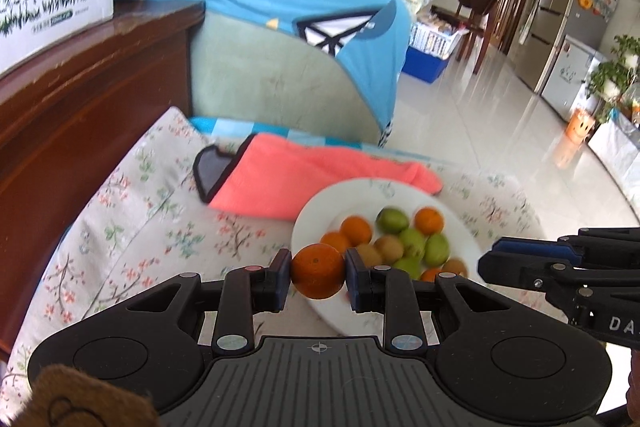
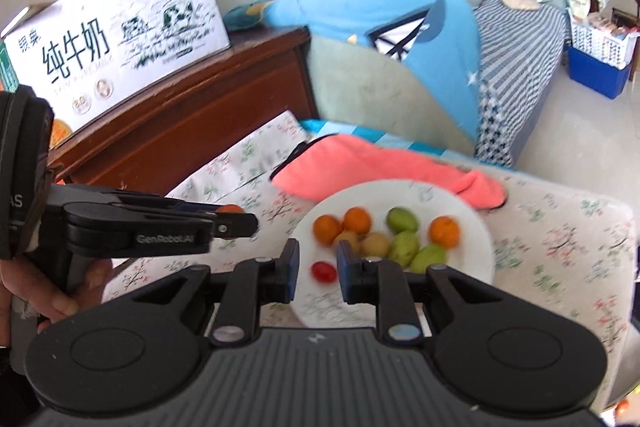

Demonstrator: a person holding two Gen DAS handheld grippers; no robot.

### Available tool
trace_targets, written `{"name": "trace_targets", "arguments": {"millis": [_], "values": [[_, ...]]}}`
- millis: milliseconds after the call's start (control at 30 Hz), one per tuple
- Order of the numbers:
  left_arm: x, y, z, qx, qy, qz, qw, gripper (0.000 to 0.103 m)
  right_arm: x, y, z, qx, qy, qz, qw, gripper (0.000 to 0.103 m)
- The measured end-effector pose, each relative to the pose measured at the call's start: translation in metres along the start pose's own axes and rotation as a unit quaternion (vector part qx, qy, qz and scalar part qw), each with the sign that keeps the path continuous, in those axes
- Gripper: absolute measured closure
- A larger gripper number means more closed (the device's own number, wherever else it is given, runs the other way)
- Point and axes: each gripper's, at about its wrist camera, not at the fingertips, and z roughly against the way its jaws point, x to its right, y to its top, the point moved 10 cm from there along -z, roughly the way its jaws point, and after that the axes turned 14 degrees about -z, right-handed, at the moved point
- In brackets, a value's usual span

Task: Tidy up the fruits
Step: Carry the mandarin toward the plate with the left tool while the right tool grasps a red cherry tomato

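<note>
My left gripper [image 1: 318,277] is shut on a small orange [image 1: 318,271], held above the near rim of a white plate [image 1: 340,195]. On the plate lie several oranges [image 1: 356,230], green fruits [image 1: 392,220] and brown kiwis [image 1: 390,247]. In the right wrist view my right gripper [image 2: 318,269] hangs over the same plate [image 2: 472,259], jaws narrow, its pads touching nothing. A red cherry tomato [image 2: 323,272] shows through the gap, blurred like the plate below it. The left gripper [image 2: 240,221] reaches in from the left with the orange [image 2: 230,209] at its tip.
The plate rests on a floral cloth [image 1: 140,219]. A pink towel [image 1: 320,179] lies just behind it. A dark wooden cabinet [image 1: 80,107] with a milk carton box [image 2: 120,39] stands left. A sofa draped with a blue garment [image 1: 280,7] is behind. A hand [image 2: 60,287] grips the left tool.
</note>
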Motion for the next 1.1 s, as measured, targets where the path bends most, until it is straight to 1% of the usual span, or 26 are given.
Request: {"name": "trace_targets", "arguments": {"millis": [67,167,333,433,533,567,633,733,833,867,933,1033,1100], "values": [[0.002,0.007,0.001,0.007,-0.003,0.002,1.0000,0.077,0.012,0.007,0.007,0.010,-0.013,-0.003,1.000,0.082],[0.005,0.016,-0.001,0.015,-0.007,0.004,0.9999,0.077,0.032,0.020,0.013,0.029,-0.025,-0.029,0.999,0.082],[0.009,0.027,-0.009,0.022,-0.017,0.012,0.9995,0.077,0.051,0.031,0.013,0.037,-0.022,-0.074,0.996,0.082],[0.010,0.029,-0.016,0.018,-0.018,0.016,0.9996,0.077,0.055,0.032,0.008,0.030,-0.016,-0.086,0.996,0.082],[0.015,0.024,-0.019,0.005,-0.027,0.014,0.9995,0.077,0.057,0.029,0.001,0.020,-0.017,-0.096,0.995,0.082],[0.017,0.021,-0.019,-0.001,-0.030,0.009,0.9995,0.077,0.056,0.024,-0.002,0.010,-0.012,-0.104,0.994,0.082],[0.016,0.015,-0.016,-0.004,-0.030,0.000,0.9995,0.077,0.046,0.007,-0.007,-0.025,0.009,-0.108,0.994,0.082],[0.002,0.007,-0.013,-0.011,-0.013,0.005,0.9998,0.077,0.018,-0.026,-0.016,-0.072,0.028,-0.058,0.995,0.082],[-0.010,0.005,-0.011,-0.012,-0.006,0.022,0.9997,0.077,-0.009,-0.060,-0.027,-0.122,0.048,-0.011,0.991,0.082],[-0.013,0.005,-0.011,-0.011,-0.004,0.025,0.9996,0.077,-0.018,-0.068,-0.030,-0.133,0.055,0.000,0.990,0.080],[-0.015,0.007,-0.008,-0.005,-0.004,0.027,0.9996,0.077,-0.031,-0.082,-0.033,-0.149,0.065,0.023,0.986,0.080],[-0.016,0.010,-0.005,-0.001,-0.005,0.031,0.9995,0.077,-0.044,-0.098,-0.039,-0.159,0.060,0.071,0.983,0.079],[-0.016,0.011,-0.004,0.001,-0.005,0.032,0.9995,0.077,-0.050,-0.106,-0.043,-0.171,0.060,0.087,0.980,0.078]]}}
